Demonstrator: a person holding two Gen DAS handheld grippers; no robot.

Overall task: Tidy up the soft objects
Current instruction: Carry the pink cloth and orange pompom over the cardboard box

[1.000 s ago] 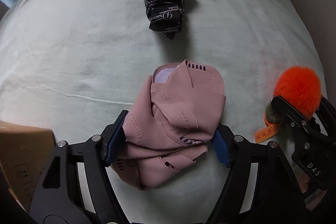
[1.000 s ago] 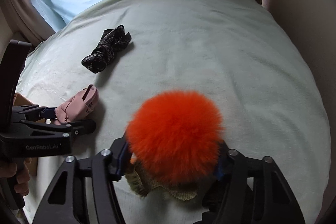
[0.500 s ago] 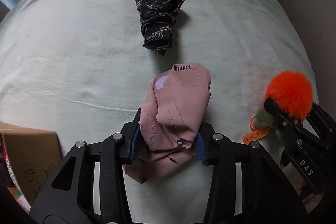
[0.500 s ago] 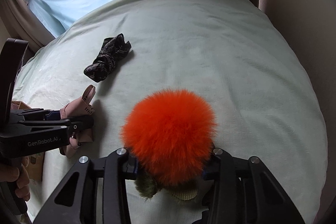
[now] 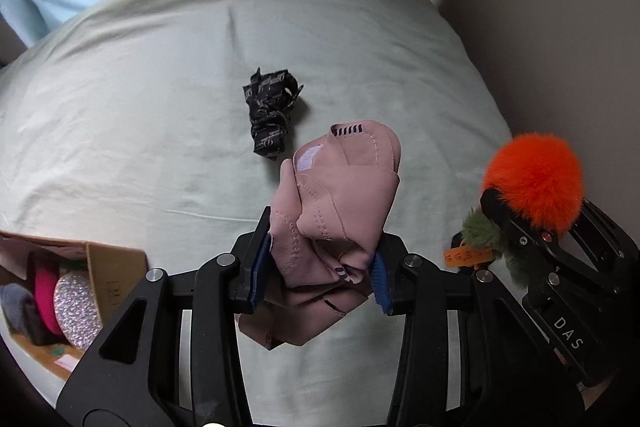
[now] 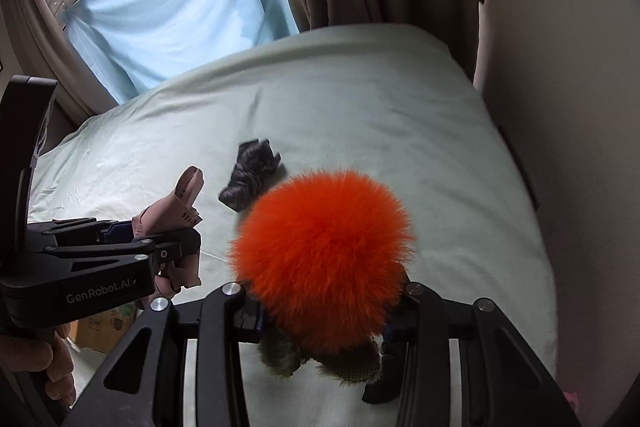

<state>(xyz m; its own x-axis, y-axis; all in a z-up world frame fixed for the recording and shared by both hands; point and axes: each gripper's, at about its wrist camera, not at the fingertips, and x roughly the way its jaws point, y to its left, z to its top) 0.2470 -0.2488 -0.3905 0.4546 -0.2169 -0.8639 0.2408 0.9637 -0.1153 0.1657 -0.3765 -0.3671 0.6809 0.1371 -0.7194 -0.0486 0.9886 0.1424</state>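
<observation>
Both loads are up off the bed [image 5: 360, 47] now! Left gripper [image 5: 318, 263] clenched on the pink cloth [image 5: 336, 211], right gripper [image 6: 322, 319] grasping the orange pompom [image 6: 324, 259]; box [image 5: 116, 267] waits left of the fingers, black scarf [image 5: 270, 119] lies ahead.

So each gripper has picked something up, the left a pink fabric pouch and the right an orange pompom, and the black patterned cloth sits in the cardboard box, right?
Not quite: the black patterned cloth lies on the pale green bed sheet, not in the cardboard box, as the left wrist view shows.
</observation>
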